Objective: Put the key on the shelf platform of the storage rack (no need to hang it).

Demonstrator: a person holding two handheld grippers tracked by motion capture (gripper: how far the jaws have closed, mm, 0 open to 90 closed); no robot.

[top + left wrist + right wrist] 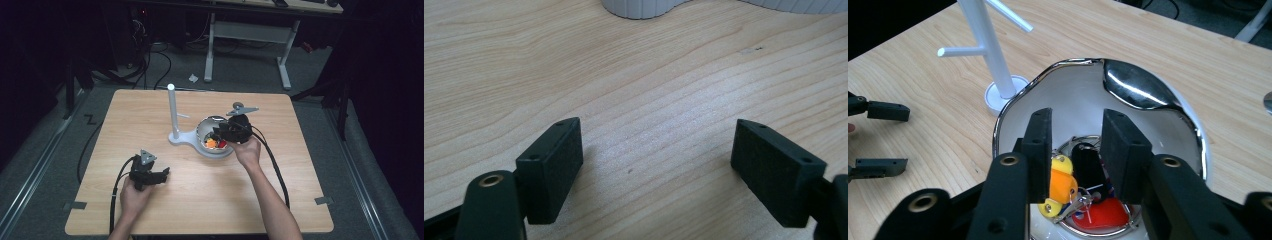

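A white bowl (pixel 204 123) with a shiny rim (pixel 1143 92) stands mid-table, joined to the base of a white peg stand (pixel 172 112) (pixel 993 55). In the bowl lie an orange-and-yellow trinket (pixel 1063 186), a red one (pixel 1100 215) and a black tag (pixel 1088 165) with wire rings. My right gripper (pixel 219 136) (pixel 1078 117) hangs over the bowl pointing down into it, its jaws apart above the black tag and pressing on nothing. My left gripper (pixel 164 174) (pixel 656 125) rests low over bare wood at the front left, wide open and empty.
The stand has short side pegs (pixel 1008 15). Its ribbed base (pixel 639 7) lies just beyond my left gripper. A person's forearms come in from the near edge. Cables trail from both grippers. Desk legs (pixel 285 65) and dark floor lie beyond the table (pixel 300 200).
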